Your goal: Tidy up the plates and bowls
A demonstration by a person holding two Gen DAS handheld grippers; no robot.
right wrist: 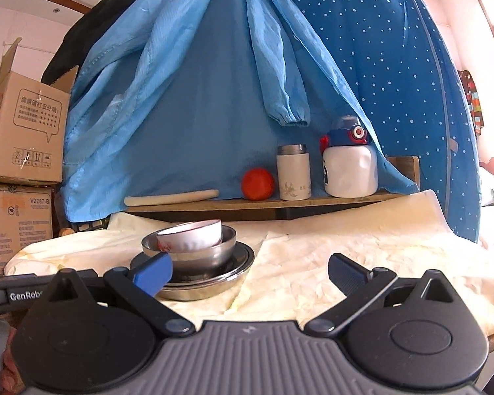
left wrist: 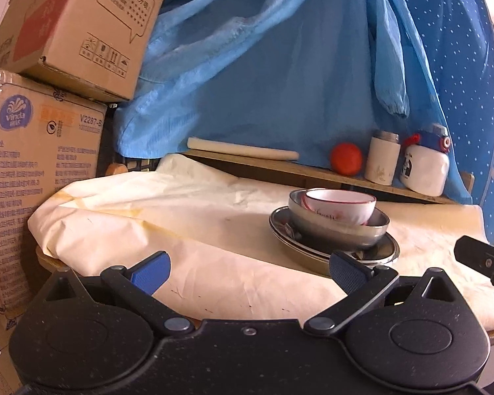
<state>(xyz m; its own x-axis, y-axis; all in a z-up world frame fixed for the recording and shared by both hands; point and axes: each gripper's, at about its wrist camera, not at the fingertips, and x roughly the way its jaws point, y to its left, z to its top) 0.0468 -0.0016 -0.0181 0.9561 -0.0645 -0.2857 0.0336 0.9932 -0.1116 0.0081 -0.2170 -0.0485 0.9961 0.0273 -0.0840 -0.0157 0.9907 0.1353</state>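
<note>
Your left gripper (left wrist: 248, 268) has its two blue-padded fingers (left wrist: 151, 271) spread wide with nothing between them, and your right gripper (right wrist: 250, 271) is spread just as wide and empty too. Just past both sits one stack on the cloth-covered desk (left wrist: 148, 230): one white ceramic bowl (left wrist: 341, 204) tilted inside one steel bowl (left wrist: 337, 227), on two nested steel plates (left wrist: 313, 250). Behind, the shelf (right wrist: 247, 204) carries one rolling pin (right wrist: 171, 198), one orange (right wrist: 257, 184), one white tumbler (right wrist: 293, 172) and one white bottle (right wrist: 350, 168), with two cardboard boxes (left wrist: 42, 164) stacked at left.

Both wrist views look low across the table (left wrist: 214, 283) — sharing the stacked dishes (right wrist: 194, 260).
</note>
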